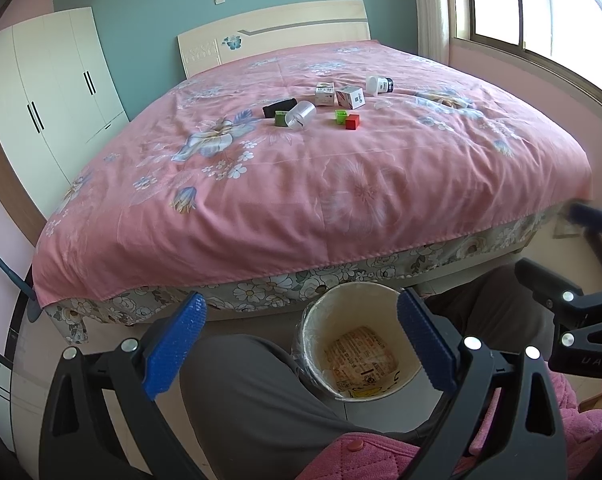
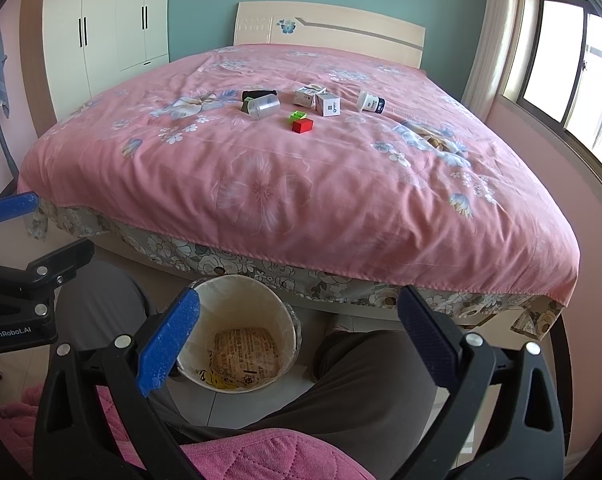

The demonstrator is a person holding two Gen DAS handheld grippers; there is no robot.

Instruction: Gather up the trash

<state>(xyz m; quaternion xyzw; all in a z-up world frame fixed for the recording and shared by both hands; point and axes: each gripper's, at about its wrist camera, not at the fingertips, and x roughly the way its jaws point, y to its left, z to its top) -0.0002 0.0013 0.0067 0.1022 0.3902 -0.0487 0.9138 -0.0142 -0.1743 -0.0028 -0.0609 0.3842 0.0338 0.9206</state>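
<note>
While both claws, left claw (image 1: pixel 301 344) and right claw (image 2: pixel 299 344), hang spread apart and empty over the bin (image 2: pixel 237 300), trash (image 2: pixel 301 108) lies on the bed (image 2: pixel 301 184).

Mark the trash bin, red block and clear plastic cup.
trash bin (image 1: pixel 385 290), left wrist view, on the far rim.
red block (image 2: pixel 302 125), right wrist view, on its front face.
clear plastic cup (image 2: pixel 265 107), right wrist view, on its side wall, lying tipped over.
</note>
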